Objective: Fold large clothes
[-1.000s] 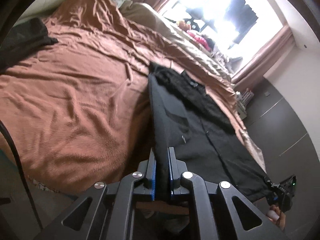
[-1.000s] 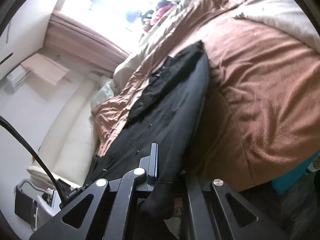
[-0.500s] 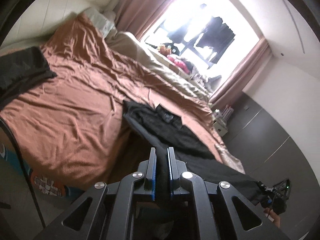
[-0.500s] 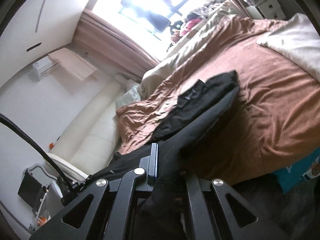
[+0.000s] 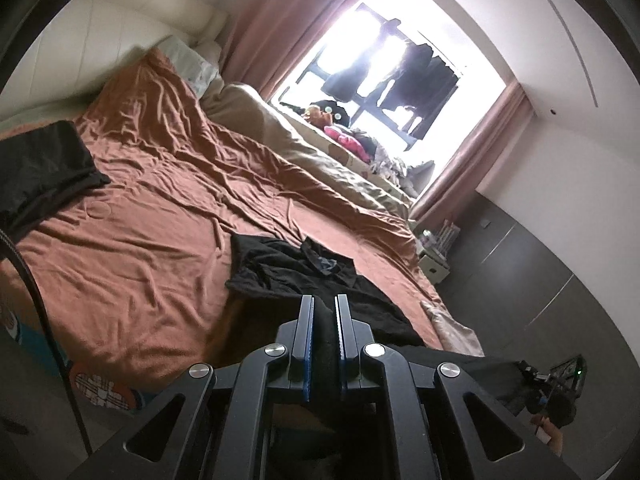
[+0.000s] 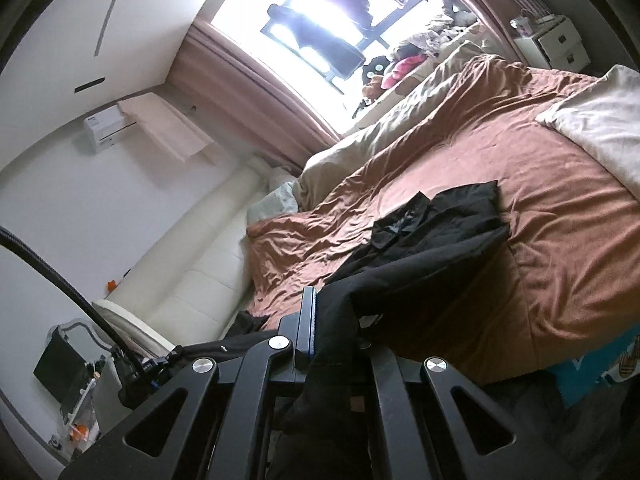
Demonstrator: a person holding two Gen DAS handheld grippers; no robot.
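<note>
Both grippers pinch the black garment (image 5: 320, 276): the left gripper (image 5: 323, 340) and right gripper (image 6: 332, 328) each clamp its near hem between their fingers, while its far collar end rests on the brown bedsheet (image 5: 152, 224).

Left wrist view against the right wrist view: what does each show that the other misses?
Only the left wrist view shows the folded dark cloth at the bed's far left. Only the right wrist view shows the wall air conditioner and the white blanket. Both show the black garment on the brown bedsheet, clamped by the left gripper and the right gripper.
</note>
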